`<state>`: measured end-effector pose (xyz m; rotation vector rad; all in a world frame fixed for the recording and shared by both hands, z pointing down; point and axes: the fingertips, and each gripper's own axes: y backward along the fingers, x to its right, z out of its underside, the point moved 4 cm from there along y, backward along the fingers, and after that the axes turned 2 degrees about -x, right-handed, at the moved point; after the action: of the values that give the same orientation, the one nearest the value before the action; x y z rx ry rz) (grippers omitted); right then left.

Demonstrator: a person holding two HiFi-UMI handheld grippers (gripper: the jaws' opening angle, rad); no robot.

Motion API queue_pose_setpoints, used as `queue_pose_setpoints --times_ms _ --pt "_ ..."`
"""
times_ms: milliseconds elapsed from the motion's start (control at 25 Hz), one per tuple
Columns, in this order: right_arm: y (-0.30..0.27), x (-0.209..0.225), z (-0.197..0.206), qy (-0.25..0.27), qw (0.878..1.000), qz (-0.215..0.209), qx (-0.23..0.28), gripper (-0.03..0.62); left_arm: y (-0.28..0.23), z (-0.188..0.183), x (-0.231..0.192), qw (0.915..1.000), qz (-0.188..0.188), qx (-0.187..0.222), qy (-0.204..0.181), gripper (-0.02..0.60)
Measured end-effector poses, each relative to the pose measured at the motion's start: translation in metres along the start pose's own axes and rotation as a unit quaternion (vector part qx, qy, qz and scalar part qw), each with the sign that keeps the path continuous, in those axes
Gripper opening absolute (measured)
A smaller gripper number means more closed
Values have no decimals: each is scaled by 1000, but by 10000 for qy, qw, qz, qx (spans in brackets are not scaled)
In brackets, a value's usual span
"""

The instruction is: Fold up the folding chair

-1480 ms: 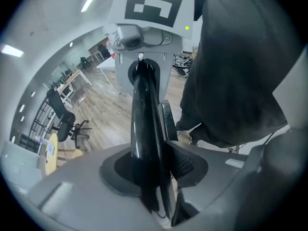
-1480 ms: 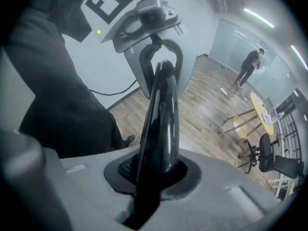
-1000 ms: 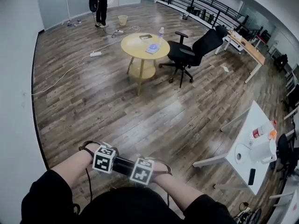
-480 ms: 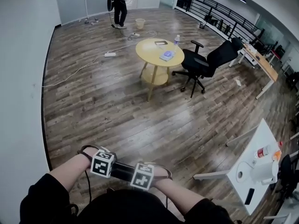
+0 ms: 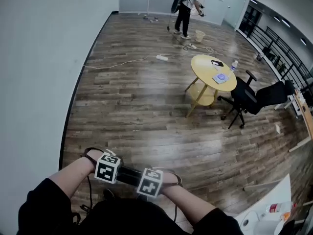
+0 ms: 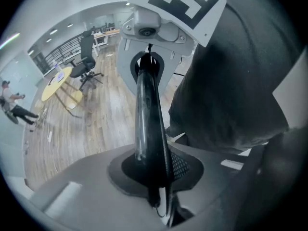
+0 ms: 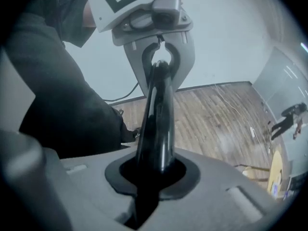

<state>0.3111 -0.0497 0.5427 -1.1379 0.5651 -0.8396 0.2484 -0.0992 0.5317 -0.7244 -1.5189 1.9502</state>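
The folding chair shows only as a glossy black tube (image 5: 128,175) (image 6: 147,114) (image 7: 158,109) close to my body; the remainder of it is hidden under my arms and dark clothing. My left gripper (image 5: 108,169) (image 6: 154,177) is shut on one end of this tube. My right gripper (image 5: 149,182) (image 7: 151,177) is shut on the other end. Both point steeply down, their marker cubes side by side. Each gripper view looks along the tube to the other gripper's grey jaws clamped around it.
A white wall (image 5: 39,58) runs along the left. On the wooden floor stand a round yellow table (image 5: 212,72) and a black office chair (image 5: 249,98). Farther off are a person (image 5: 188,9), a white cable with a power strip (image 5: 161,58), and a white table corner (image 5: 266,214) at bottom right.
The head view has swung left: the yellow table, office chair and person slid right, and the wall fills more of the left. Both grippers stay clamped on the tube.
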Motion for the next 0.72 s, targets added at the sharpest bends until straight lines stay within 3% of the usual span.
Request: queue_pose_setpoints --times_ms 160,360,520,720 --pt "-9 -2 -35 733 9971 -143 -142 48 7 32 20 9972 -235 133 701 61" --pt "-24 -16 -89 1639 9853 -397 -270 48 17 79 56 9866 -481 295 1531 61" --pt "-42 -41 -139 2291 9708 -623 -356 48 23 122 97 9743 -574 381 2144 63" --pt "-63 -81 -208 3104 9448 -933 -473 44 36 176 160 9522 -696 467 2939 66"
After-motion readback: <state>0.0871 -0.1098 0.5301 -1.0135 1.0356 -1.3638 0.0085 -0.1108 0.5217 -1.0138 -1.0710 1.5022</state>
